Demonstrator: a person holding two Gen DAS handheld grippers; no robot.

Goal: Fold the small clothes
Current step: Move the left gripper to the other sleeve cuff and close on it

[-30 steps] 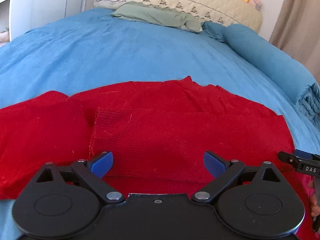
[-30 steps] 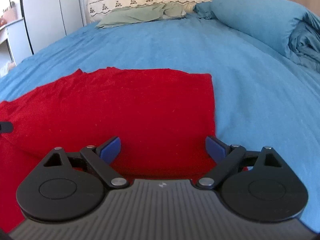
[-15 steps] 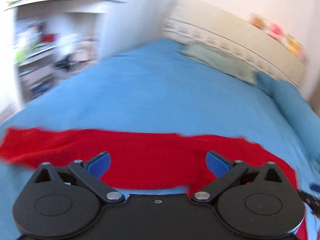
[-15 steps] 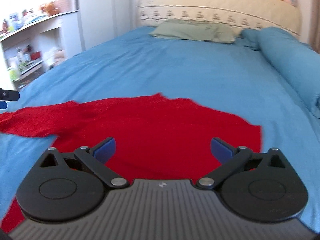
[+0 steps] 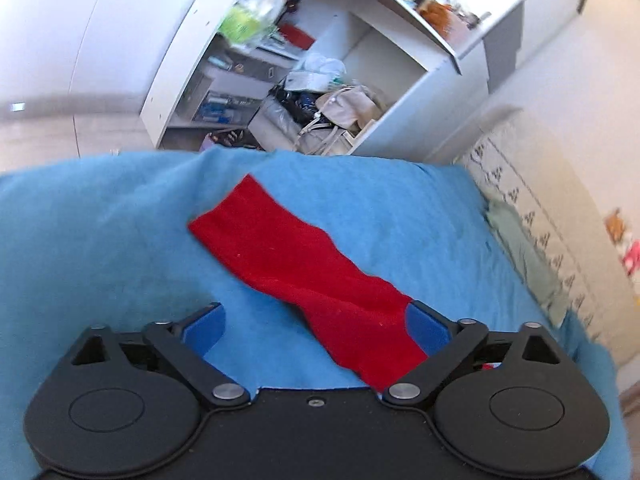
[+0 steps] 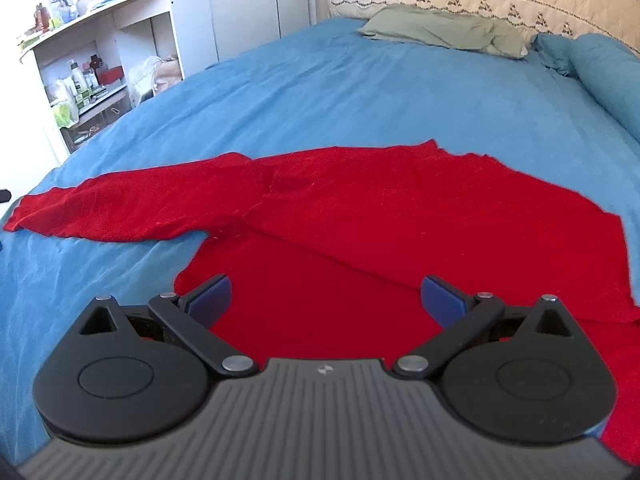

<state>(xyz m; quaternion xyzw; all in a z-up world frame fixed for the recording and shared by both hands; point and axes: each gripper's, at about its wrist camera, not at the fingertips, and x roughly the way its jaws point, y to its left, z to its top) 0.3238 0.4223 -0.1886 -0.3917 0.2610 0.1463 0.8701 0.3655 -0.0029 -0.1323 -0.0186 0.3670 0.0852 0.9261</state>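
A red knit sweater (image 6: pixel 400 232) lies flat on the blue bed cover, its right side folded over the body. Its left sleeve (image 6: pixel 120 212) stretches out to the left. In the left wrist view the same sleeve (image 5: pixel 296 264) runs diagonally away from the camera. My left gripper (image 5: pixel 316 324) is open and empty, just above the sleeve's near part, with the right finger over the red cloth. My right gripper (image 6: pixel 326 296) is open and empty, above the sweater's body.
The blue bed cover (image 6: pixel 320 92) spreads all around. A green pillow (image 6: pixel 444 30) and a rolled blue duvet (image 6: pixel 600 68) lie by the quilted headboard. White shelves full of items (image 5: pixel 304 64) stand past the bed's left edge.
My left gripper has swung left from the sweater's body toward the outstretched sleeve. My right gripper has turned left too, so the whole sweater and its sleeve show. Both stay open.
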